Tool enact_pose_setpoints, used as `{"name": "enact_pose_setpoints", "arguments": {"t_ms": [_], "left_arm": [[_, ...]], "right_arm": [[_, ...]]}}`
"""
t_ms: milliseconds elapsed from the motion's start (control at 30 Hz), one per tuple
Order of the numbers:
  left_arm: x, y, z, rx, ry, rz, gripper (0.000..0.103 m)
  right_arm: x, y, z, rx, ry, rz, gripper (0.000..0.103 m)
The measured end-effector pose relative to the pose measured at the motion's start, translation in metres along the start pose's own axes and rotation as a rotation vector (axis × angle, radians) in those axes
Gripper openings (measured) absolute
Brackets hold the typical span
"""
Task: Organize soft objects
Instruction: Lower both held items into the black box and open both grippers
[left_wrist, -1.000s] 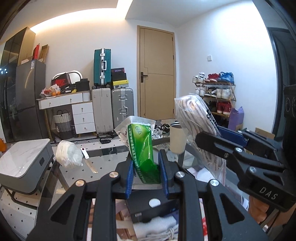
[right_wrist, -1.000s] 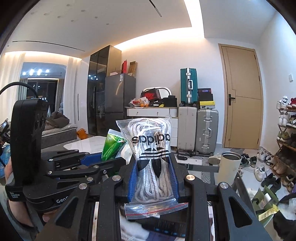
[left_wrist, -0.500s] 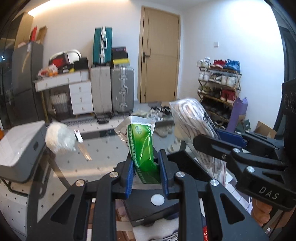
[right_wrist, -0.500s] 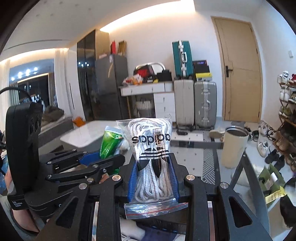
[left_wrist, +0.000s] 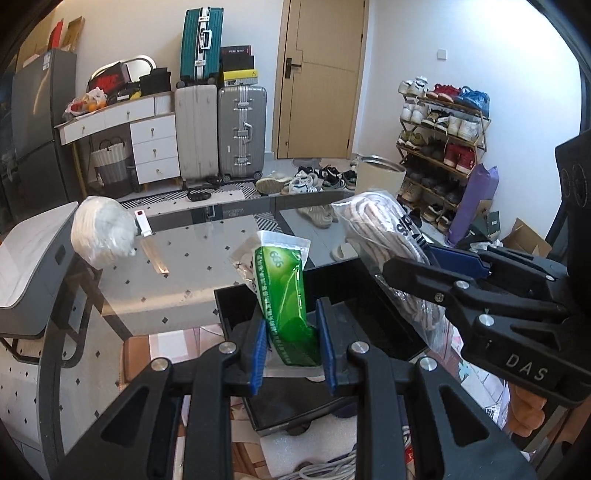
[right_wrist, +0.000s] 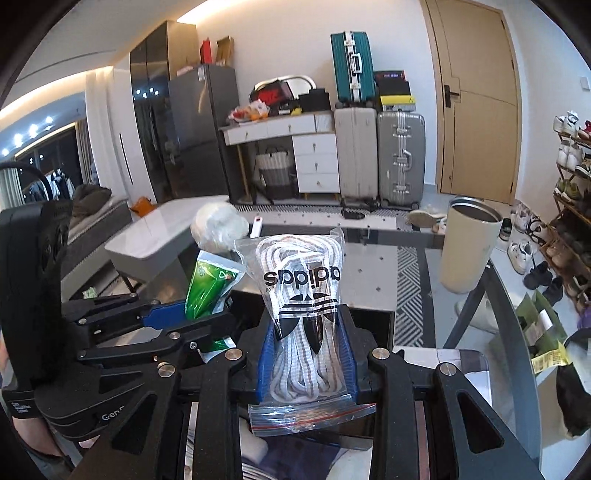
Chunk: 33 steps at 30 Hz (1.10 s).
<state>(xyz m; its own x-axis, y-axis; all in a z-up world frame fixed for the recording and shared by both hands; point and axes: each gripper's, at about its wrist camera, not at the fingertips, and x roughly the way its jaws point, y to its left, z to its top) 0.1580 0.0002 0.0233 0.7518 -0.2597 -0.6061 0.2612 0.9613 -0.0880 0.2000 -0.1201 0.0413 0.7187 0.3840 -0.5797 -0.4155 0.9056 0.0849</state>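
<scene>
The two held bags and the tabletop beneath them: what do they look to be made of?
The bag of white laces in the right gripper: clear, glossy plastic zip bag, wrinkled and glinting; the laces look like woven cord. The green packet in the left gripper: shiny plastic film with a translucent top edge. The table: apparently glass, see-through and reflective, printed with small dark diamonds.

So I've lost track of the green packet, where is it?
The green packet is clamped upright in the left gripper, above the black tray, with the bag of white laces to its right.
</scene>
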Motion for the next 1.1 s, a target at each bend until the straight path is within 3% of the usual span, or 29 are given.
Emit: {"name": "enact_pose_setpoints", "arguments": {"t_ms": [600,767,1100], "left_arm": [[0.025,-0.007,-0.015,0.026,0.138,-0.008,0.023],[0.029,-0.011,-0.026,0.06,0.173,0.005,0.023],[0.018,-0.02,-0.033,0.066,0.263,0.006,0.023]], "right_arm": [[0.042,-0.004,-0.021,-0.01,0.225,-0.001,0.03],[0.044,-0.009,-0.03,0.023,0.314,0.04,0.03],[0.052,0.002,-0.038,-0.057,0.345,0.006,0.031]]}}
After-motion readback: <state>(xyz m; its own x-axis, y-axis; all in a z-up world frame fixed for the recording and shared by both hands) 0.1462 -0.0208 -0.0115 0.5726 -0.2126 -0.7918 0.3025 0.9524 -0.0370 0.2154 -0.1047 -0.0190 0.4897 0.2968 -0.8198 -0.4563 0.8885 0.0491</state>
